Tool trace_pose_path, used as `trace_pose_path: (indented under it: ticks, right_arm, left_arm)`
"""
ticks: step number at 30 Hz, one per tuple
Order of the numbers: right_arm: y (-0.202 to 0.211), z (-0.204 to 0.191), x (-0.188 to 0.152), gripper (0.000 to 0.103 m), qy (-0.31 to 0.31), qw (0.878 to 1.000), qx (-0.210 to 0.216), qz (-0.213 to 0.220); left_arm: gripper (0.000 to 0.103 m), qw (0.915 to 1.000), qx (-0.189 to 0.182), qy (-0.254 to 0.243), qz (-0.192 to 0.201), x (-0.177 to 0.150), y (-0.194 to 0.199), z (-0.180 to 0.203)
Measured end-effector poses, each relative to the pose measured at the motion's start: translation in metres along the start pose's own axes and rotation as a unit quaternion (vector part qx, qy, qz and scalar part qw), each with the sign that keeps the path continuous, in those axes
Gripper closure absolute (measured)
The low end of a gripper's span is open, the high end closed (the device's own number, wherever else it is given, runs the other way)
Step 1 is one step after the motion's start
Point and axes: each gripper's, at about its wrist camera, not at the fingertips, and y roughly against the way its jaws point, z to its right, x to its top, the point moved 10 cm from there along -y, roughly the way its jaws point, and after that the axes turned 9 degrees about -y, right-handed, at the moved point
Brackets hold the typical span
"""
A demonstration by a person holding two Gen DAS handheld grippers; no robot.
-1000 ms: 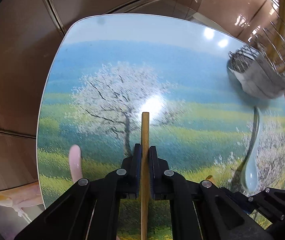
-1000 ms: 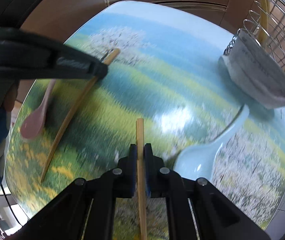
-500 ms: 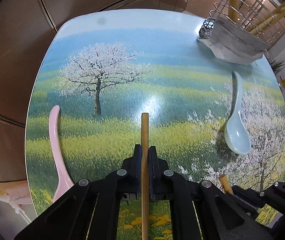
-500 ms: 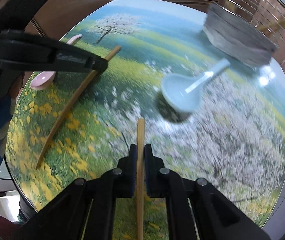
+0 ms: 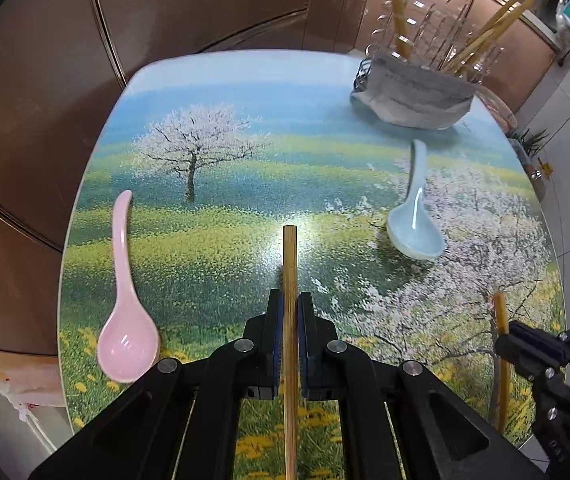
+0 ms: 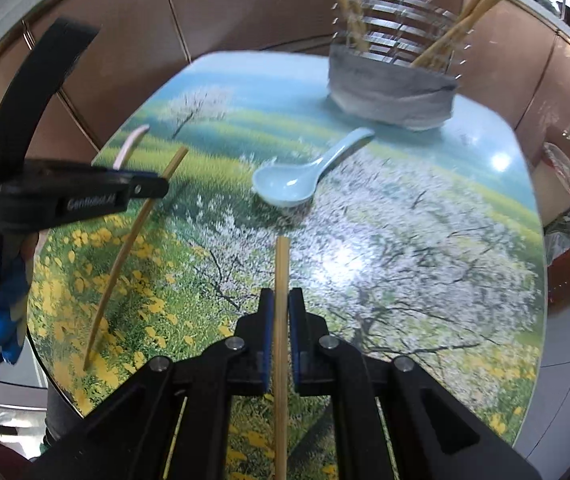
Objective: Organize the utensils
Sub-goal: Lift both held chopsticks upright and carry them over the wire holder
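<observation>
While each of the 2 grippers is clamped on its own chopstick, 2 spoons lie loose on the table (image 5: 221, 80), whose top carries a printed landscape of blossoming trees and yellow flowers.

The left gripper (image 5: 290, 312) has its jaws pinched narrow on 1 bamboo chopstick (image 5: 289, 264), which runs straight out past the fingertips toward 12 o'clock in the left wrist view. The right gripper (image 6: 281, 308) is likewise squeezed tight on a 2nd chopstick (image 6: 281, 272), also pointing to 12 o'clock in its own view. Each tool shows in the other's camera: the right one sits at 4 o'clock of the left view with its stick upright, and the left one reaches in from 9 o'clock of the right view with its stick slanting down toward 7 o'clock.

Spoons number 2. The pink spoon (image 5: 125, 320) lies at 9 o'clock of the left view near the table's edge, bowl toward the camera, handle toward 12. The pale blue spoon (image 5: 415, 224) lies at 2 o'clock, bowl near, handle aimed at the holder.

At 1 o'clock, on the table's far corner, stands 1 wire utensil holder (image 5: 413, 92) wrapped in grey paper or cloth. At least 4 more chopsticks (image 5: 399, 8) stand in it, leaning apart; motion blur in the right view makes an exact count uncertain.

A blue-gloved hand (image 6: 1, 300) grips the left tool's handle.
</observation>
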Motion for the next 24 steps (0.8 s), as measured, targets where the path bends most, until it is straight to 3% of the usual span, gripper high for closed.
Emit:
trace_pose_path:
  ticks: [8, 11, 24]
  right_arm:
    - [0.045, -0.004, 0.013, 0.097, -0.003, 0.998, -0.005, 0.058]
    - [0.067, -0.007, 0.016, 0.097, -0.005, 0.997, -0.003, 0.081]
    - [0.148, -0.008, 0.056, 0.097, -0.012, 0.984, 0.004, 0.175]
  left_arm:
    - [0.097, 0.9984, 0.001, 0.019, 0.053, -0.001, 0.050, 0.004]
    - [0.097, 0.9972, -0.002, 0.022, 0.072, 0.037, 0.046, -0.011]
    - [0.097, 0.9828, -0.015, 0.024, 0.182, 0.091, 0.136, -0.002]
